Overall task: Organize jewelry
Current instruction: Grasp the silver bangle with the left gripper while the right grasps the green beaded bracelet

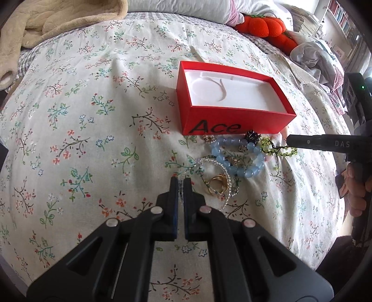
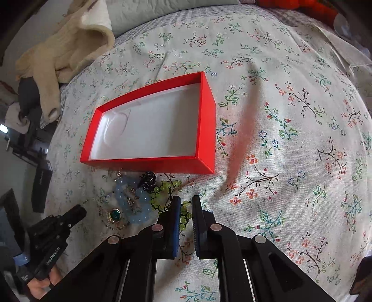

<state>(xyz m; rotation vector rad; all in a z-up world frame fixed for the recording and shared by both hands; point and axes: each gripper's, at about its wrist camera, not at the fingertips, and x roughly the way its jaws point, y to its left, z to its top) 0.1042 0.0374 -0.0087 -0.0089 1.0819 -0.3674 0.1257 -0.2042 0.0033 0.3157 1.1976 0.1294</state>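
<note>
Left hand-held gripper (image 1: 181, 180) pinching clear bead bracelet (image 1: 217, 180) mid-frame; right hand-held gripper (image 2: 185, 204) gripping green bead strand (image 2: 167, 188) w/ red box (image 2: 148, 125) sitting centre on bed (image 2: 290, 116)

You see a matt red cardboard box (image 1: 232, 120), glossy translucent blue beads (image 1: 241, 160), shiny gold metal rings (image 1: 217, 185), printed cloth bedspread (image 1: 93, 116).

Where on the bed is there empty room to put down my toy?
The flowered bedspread is bare left of the red box, out to the beige blanket. In the right wrist view, it is also bare right of the box. It is crowded in front of the box, around the blue bead bracelet and both grippers.
</note>
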